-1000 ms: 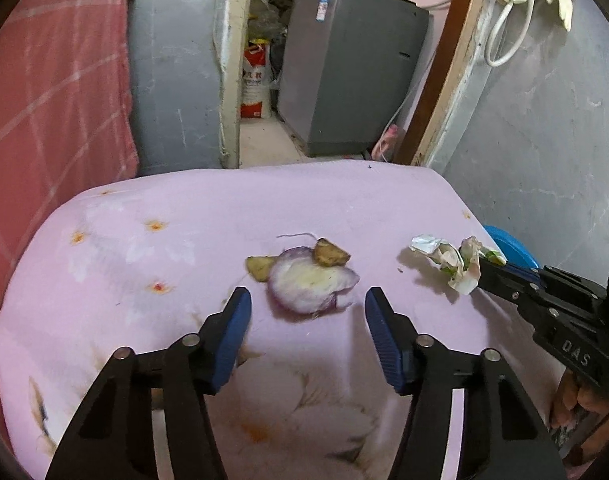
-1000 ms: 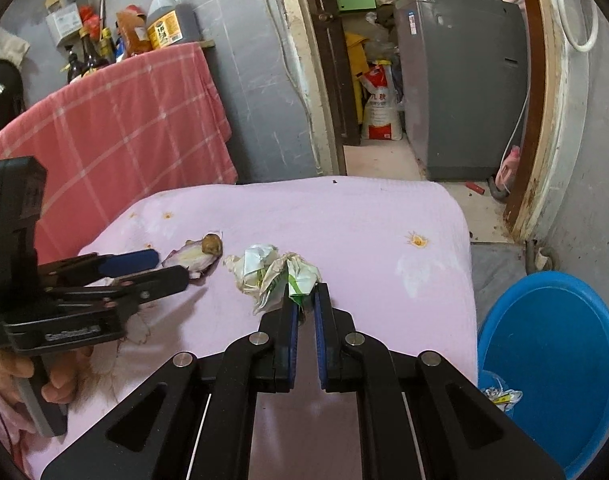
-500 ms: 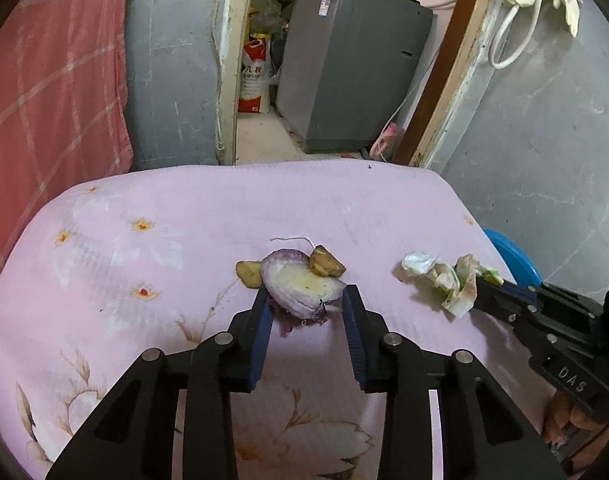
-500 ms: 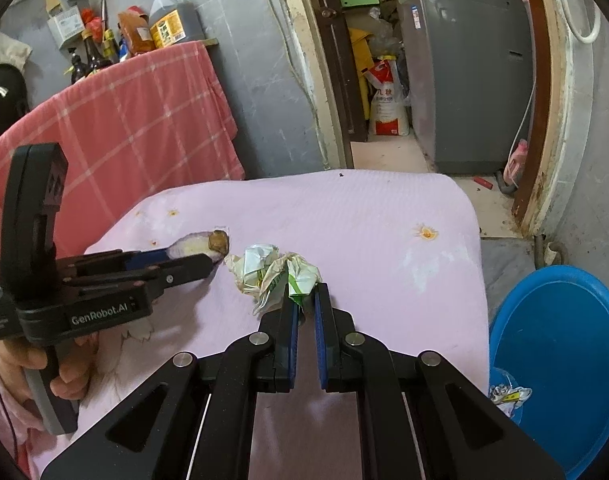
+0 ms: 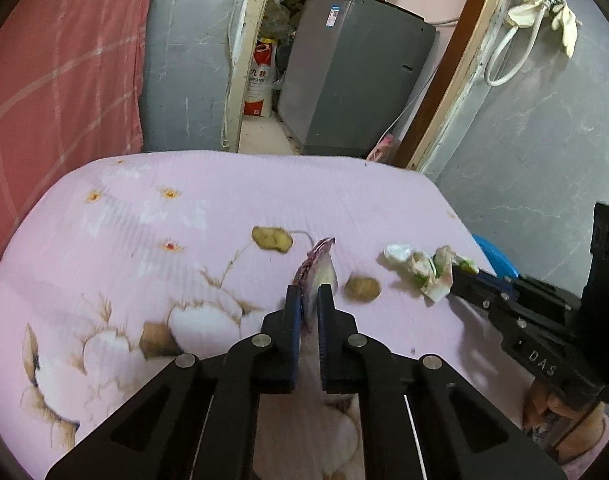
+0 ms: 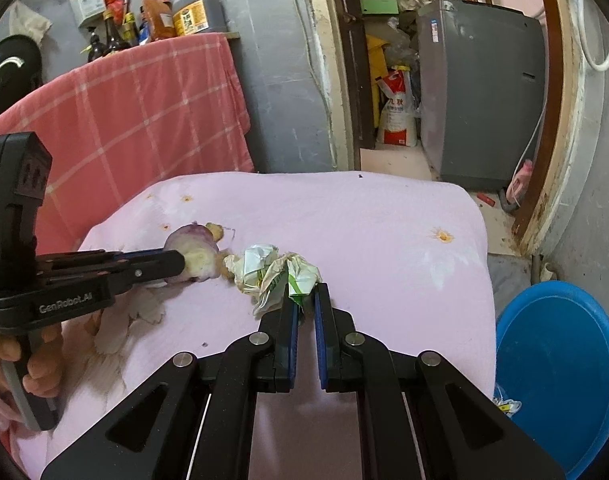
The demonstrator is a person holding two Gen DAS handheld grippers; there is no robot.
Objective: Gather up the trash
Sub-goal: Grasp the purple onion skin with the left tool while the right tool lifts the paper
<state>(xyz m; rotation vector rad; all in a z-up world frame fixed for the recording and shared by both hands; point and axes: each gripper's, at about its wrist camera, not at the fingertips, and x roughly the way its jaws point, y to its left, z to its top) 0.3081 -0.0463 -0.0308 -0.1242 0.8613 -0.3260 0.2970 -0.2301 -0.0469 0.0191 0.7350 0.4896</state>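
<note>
A purple-white onion piece (image 5: pixel 319 267) stands on edge between the closing jaws of my left gripper (image 5: pixel 308 293), whose pads pinch its lower end just above the pink flowered tablecloth (image 5: pixel 208 200). Two brown peel bits (image 5: pixel 271 239) (image 5: pixel 362 289) lie on the cloth on either side of it. My right gripper (image 6: pixel 306 290) is shut on a crumpled white-and-green wrapper (image 6: pixel 264 268), which still rests on the cloth. From the right wrist view, the left gripper (image 6: pixel 178 262) holds the onion piece (image 6: pixel 196 248) just left of the wrapper.
A blue basin (image 6: pixel 560 368) with a scrap of trash in it sits on the floor at the table's right edge. A red checked cloth (image 6: pixel 144 112) hangs behind the table on the left. A grey washing machine (image 5: pixel 344 76) stands beyond the doorway.
The left jaws have closed from wide open onto the onion piece and tipped it up on edge. One brown bit has dropped to its right. The right gripper has kept still on the wrapper.
</note>
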